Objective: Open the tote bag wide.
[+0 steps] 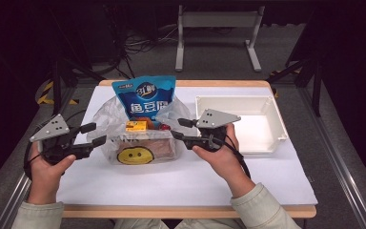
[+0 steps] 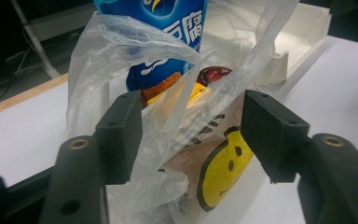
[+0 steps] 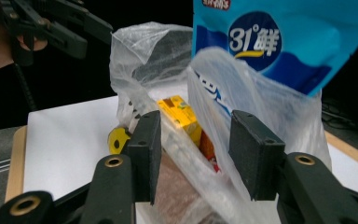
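That thin plastic bag (image 1: 138, 136) looks floppy and slippery, so pinch its bunched rim between each half-open, empty hand-held gripper (image 1: 91, 134), (image 1: 180, 129).

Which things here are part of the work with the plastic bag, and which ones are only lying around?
Part of the work:
- clear plastic bag with a smiley face
- blue snack pouch standing in it
- yellow box inside
- left tool and right tool, one at each side of the bag, jaws apart

Only lying around:
- white tray, to the right
- grey frame behind the table
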`<state>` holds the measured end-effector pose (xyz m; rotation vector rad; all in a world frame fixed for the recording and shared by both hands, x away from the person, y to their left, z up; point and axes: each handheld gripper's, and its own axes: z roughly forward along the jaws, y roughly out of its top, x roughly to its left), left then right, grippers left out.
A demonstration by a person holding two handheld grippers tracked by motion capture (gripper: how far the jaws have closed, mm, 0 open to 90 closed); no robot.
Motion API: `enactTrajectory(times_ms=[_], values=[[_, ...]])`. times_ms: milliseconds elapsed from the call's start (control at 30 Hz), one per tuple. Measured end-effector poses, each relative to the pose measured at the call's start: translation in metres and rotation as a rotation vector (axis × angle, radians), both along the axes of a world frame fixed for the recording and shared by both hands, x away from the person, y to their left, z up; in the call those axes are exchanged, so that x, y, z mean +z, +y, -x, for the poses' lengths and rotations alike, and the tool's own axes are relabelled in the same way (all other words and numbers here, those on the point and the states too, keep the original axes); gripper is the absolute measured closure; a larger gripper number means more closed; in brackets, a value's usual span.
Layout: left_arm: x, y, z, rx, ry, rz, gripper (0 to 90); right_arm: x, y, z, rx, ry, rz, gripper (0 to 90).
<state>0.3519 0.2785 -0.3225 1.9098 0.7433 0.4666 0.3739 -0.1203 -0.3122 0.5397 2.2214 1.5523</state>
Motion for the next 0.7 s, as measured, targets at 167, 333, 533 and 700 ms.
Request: enactTrajectory(times_ms=[167,333,533,700], values=[[-0.004,-0.008,-0.007,0.019,-0.002,-0.006,38.3,0.006,0.012,-0.006,0.007,-0.015,-0.004,53.9],[-0.005,-0.011,-0.012,0.026,0.004,-0.008,37.9,0.007,0.018,-0.009,0.011,-0.017,-0.006,54.8],[-0.006,-0.014,-0.019,0.046,0.006,-0.002,38.8,0.005,0.025,-0.013,0.012,-0.013,0.010,59.2],[-0.007,-0.017,-0.022,0.050,0.005,-0.011,46.9,0.003,0.031,-0.016,0.007,-0.011,0.041,66.0]])
